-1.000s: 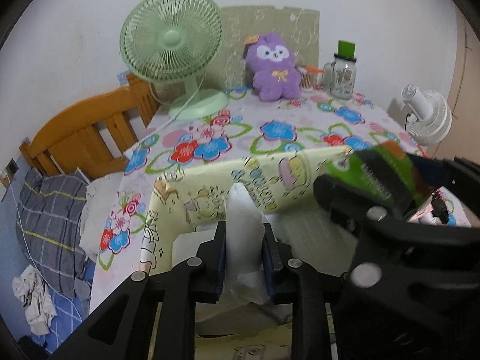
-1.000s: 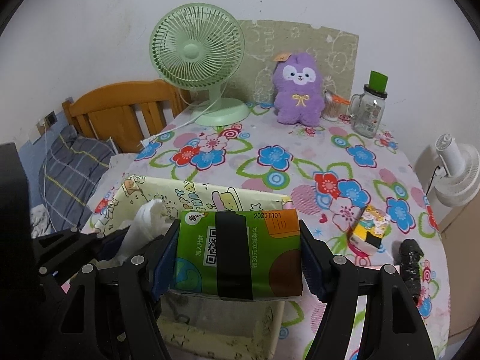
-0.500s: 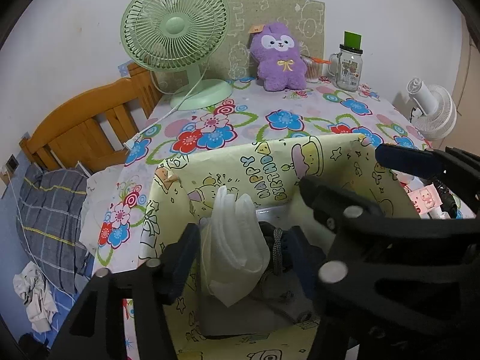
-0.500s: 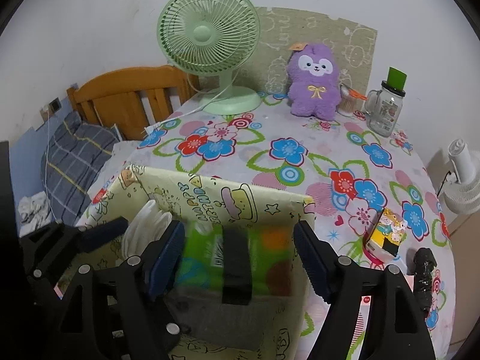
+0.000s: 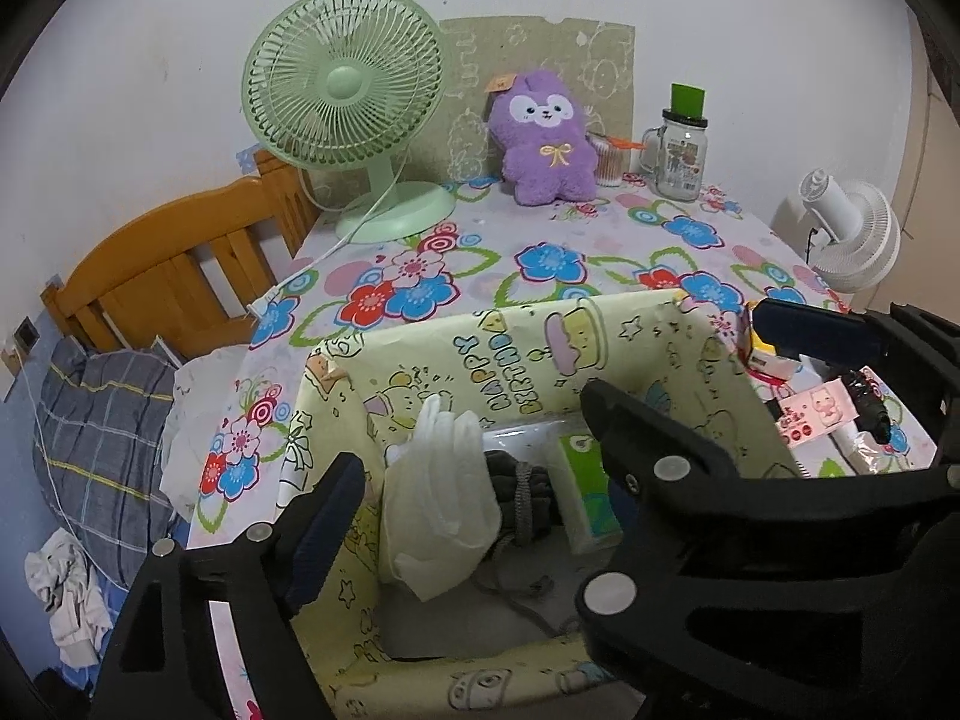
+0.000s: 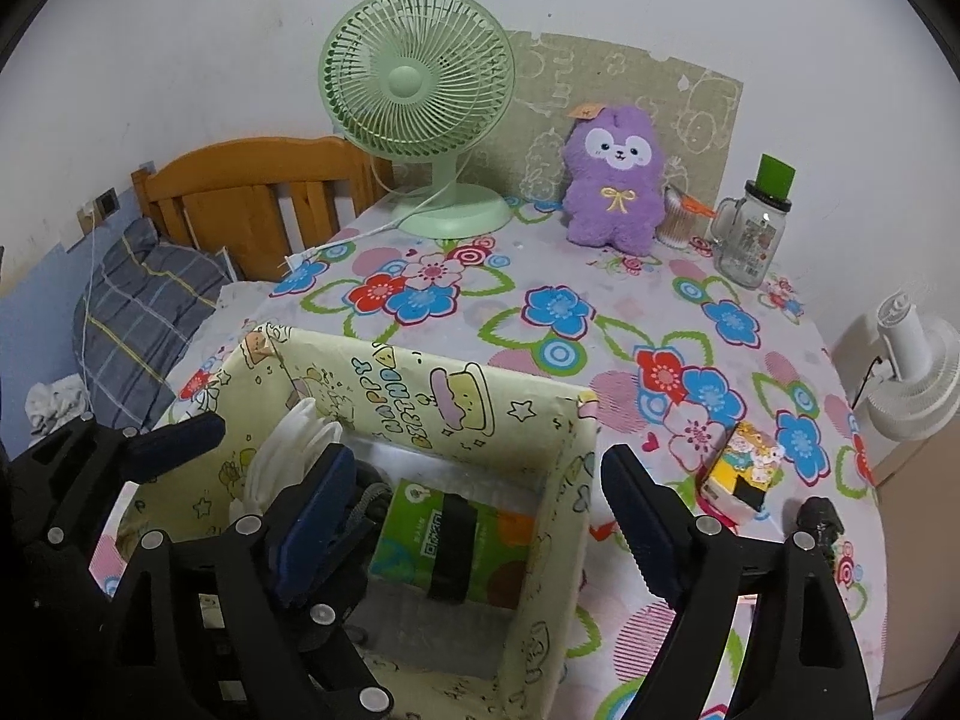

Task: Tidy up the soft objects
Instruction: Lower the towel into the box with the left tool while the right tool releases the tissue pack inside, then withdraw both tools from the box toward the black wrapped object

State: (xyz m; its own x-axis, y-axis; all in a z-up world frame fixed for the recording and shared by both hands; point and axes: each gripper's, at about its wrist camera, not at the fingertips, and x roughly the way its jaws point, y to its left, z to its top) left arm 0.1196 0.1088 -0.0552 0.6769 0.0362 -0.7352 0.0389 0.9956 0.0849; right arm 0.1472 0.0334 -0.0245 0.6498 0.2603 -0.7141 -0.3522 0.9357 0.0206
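Observation:
A yellow box (image 5: 600, 348) papered with cartoon prints stands at the near edge of the flowered table. Inside it a white soft bag (image 5: 438, 504) stands upright beside a dark grey corded thing (image 5: 522, 498) and a green tissue pack (image 6: 450, 540) lying flat. My left gripper (image 5: 471, 429) hangs over the box. Its jaws are opening, with the white bag between them but free of the pads. My right gripper (image 6: 477, 456) is also opening above the green pack, which lies below its fingers, untouched. The box (image 6: 456, 408) wall runs just beyond the right fingertips.
At the back stand a green desk fan (image 6: 414, 78), a purple plush toy (image 6: 615, 180) and a glass jar (image 6: 750, 240). A small yellow carton (image 6: 744, 468) and a black object (image 6: 819, 516) lie right of the box. A wooden headboard (image 6: 252, 192) is at the left and a white fan (image 6: 912, 372) at the right.
The left jaws let go of the white bag and spread wide. The right jaws released the green pack, which dropped from between them into the box.

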